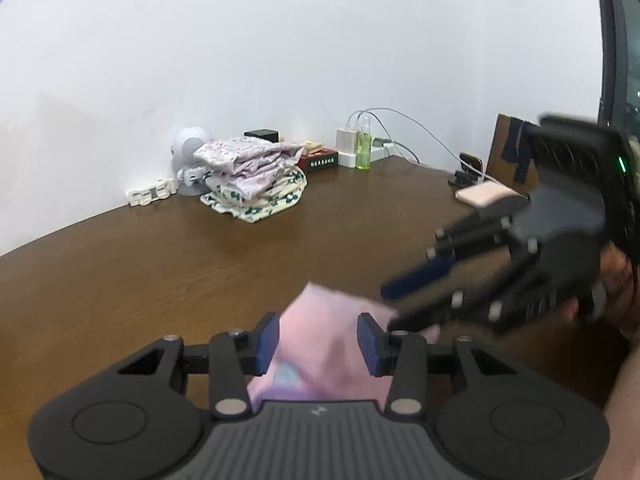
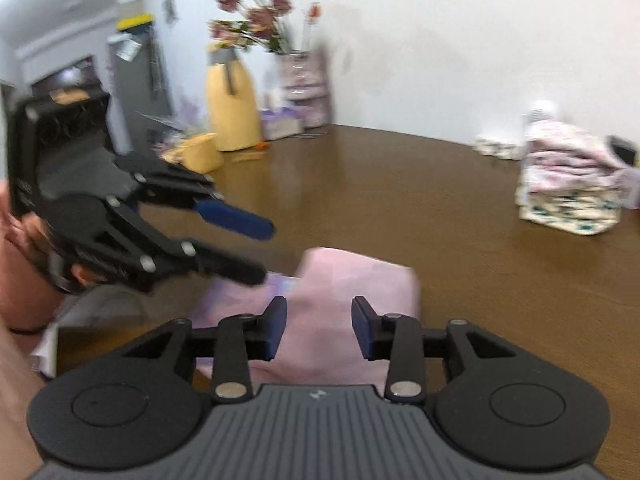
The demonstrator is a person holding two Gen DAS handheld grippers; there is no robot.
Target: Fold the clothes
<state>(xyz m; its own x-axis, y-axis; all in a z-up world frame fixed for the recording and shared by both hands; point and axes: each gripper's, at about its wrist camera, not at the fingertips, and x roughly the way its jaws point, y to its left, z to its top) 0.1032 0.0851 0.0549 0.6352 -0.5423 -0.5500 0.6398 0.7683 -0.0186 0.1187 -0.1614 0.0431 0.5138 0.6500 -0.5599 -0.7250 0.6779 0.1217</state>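
we are hovering both grippers over the pink garment (image 2: 340,292), lying compact near the edge of the brown table (image 1: 160,256). the left gripper (image 1: 318,340) and right gripper (image 2: 319,326) are both gaping, gripping nothing, probably between grabs. a stack of folded clothes (image 1: 256,176) is sitting by the white wall; flowers (image 2: 252,20) are standing further along it.
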